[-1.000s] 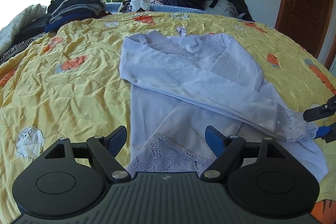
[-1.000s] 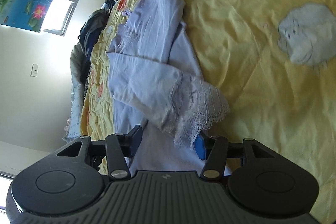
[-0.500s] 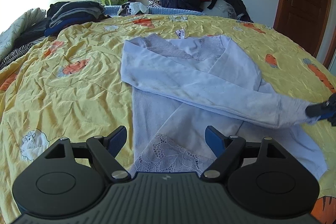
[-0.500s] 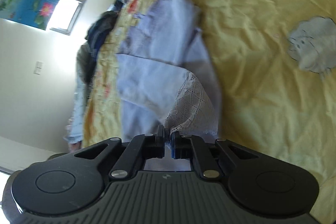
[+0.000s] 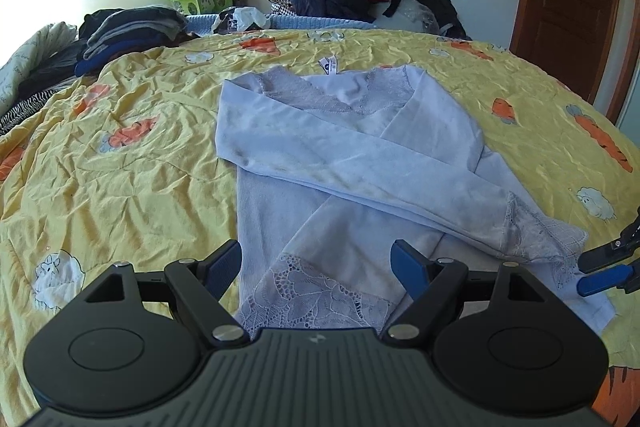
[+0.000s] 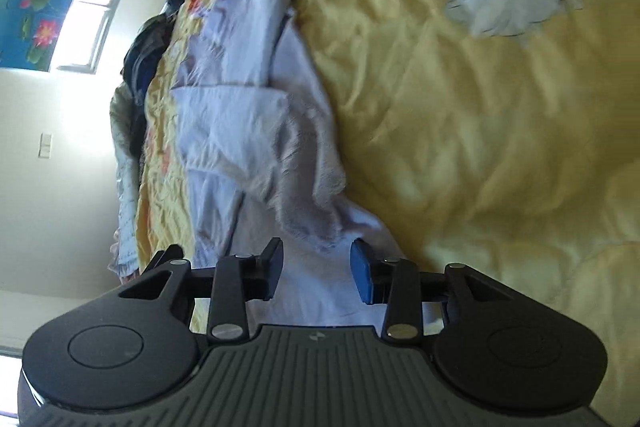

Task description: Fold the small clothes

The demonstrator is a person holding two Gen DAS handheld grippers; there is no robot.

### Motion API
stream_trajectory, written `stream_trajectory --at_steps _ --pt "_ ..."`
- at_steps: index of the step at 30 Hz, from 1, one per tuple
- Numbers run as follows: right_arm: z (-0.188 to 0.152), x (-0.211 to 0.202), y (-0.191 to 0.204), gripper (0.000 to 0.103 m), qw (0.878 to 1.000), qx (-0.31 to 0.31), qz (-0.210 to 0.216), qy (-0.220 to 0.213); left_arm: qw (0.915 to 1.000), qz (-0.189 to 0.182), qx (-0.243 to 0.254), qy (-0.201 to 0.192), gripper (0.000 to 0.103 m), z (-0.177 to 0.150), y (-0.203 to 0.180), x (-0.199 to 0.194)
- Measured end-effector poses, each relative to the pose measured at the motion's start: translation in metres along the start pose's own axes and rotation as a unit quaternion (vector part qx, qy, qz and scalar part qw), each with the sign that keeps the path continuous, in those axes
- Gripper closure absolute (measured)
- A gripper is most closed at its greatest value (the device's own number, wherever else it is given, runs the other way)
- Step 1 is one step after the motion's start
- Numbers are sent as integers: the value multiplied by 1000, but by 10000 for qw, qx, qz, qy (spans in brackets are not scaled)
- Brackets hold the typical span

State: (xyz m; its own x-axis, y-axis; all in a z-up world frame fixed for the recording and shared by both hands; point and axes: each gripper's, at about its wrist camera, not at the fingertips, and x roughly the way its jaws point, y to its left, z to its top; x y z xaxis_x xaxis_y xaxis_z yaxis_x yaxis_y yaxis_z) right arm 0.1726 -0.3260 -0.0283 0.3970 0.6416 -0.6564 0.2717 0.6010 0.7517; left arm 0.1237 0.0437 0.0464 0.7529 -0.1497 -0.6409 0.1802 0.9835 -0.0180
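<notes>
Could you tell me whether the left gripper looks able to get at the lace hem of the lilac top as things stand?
Probably yes. The left gripper is open, and the lace hem lies flat on the bedspread right between its fingers, with nothing covering it. The folded sleeve lies farther off.

The right wrist view is smeared by motion, so the top (image 6: 256, 123) and its lace cuff (image 6: 316, 187) lose detail. The left gripper's body hides the hem (image 5: 316, 303). The right gripper (image 5: 604, 269) is cut off at the frame edge.
</notes>
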Motion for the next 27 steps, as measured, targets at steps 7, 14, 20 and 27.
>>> stream_trajectory --at_steps 7,14,20,27 --pt "7 -27 -21 69 9975 201 197 -645 10000 2 50 -28 21 -1 -5 -6" --pt "8 -9 -9 74 9939 -960 -413 -352 10000 49 50 31 21 -4 -10 -5" --pt "4 -11 -12 100 9928 -1115 -151 -412 9998 72 179 50 21 -4 -17 -10" --pt "0 -20 -28 94 9959 -777 -103 -447 9998 89 105 160 21 -8 -11 -13"
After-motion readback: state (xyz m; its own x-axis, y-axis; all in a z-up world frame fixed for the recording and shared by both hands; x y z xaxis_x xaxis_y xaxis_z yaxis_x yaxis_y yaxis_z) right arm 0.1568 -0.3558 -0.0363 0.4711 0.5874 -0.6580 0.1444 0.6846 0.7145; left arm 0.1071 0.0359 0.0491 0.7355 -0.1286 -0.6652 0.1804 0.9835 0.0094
